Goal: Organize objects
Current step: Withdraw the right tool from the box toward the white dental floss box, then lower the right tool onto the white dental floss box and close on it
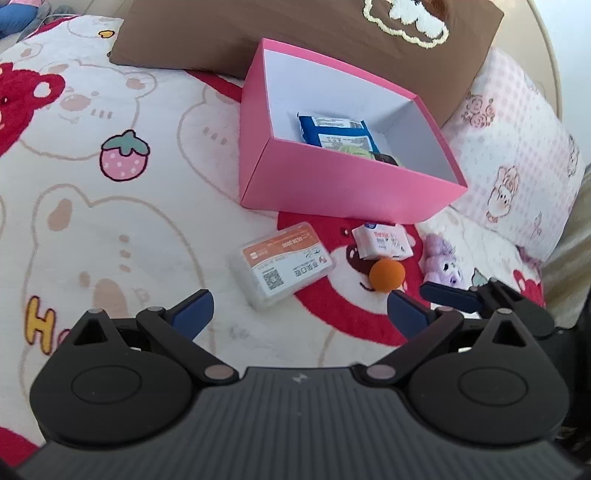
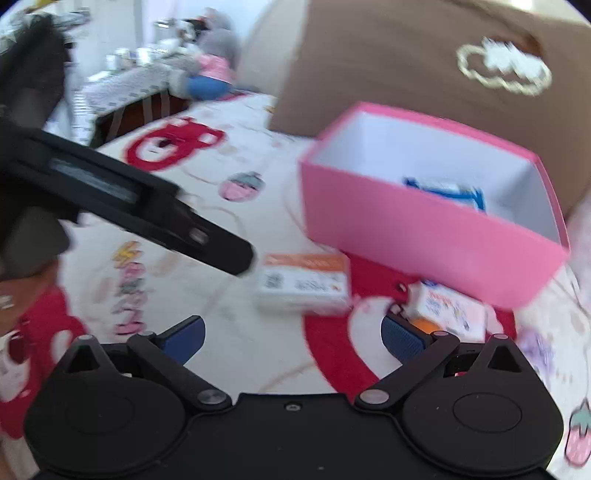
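Observation:
An open pink box [image 1: 343,184] [image 2: 424,236] stands on the bed and holds a blue-white packet [image 1: 334,133] and some small items. In front of it lie a clear plastic case with an orange label [image 1: 284,264] [image 2: 306,284], a small white tissue pack [image 1: 382,242] [image 2: 452,308], an orange ball [image 1: 387,275] [image 2: 424,325] and a purple plush toy [image 1: 443,264]. My left gripper [image 1: 301,315] is open and empty, just short of the case. My right gripper [image 2: 293,338] is open and empty, its right fingertip [image 2: 400,338] beside the ball. The right view is blurred.
The bed has a white blanket with red bears [image 1: 110,221]. A brown pillow [image 1: 332,33] lies behind the box and a pink checked pillow [image 1: 517,155] to its right. The left gripper's body [image 2: 129,199] crosses the right view's left side. Clutter stands beyond the bed [image 2: 166,66].

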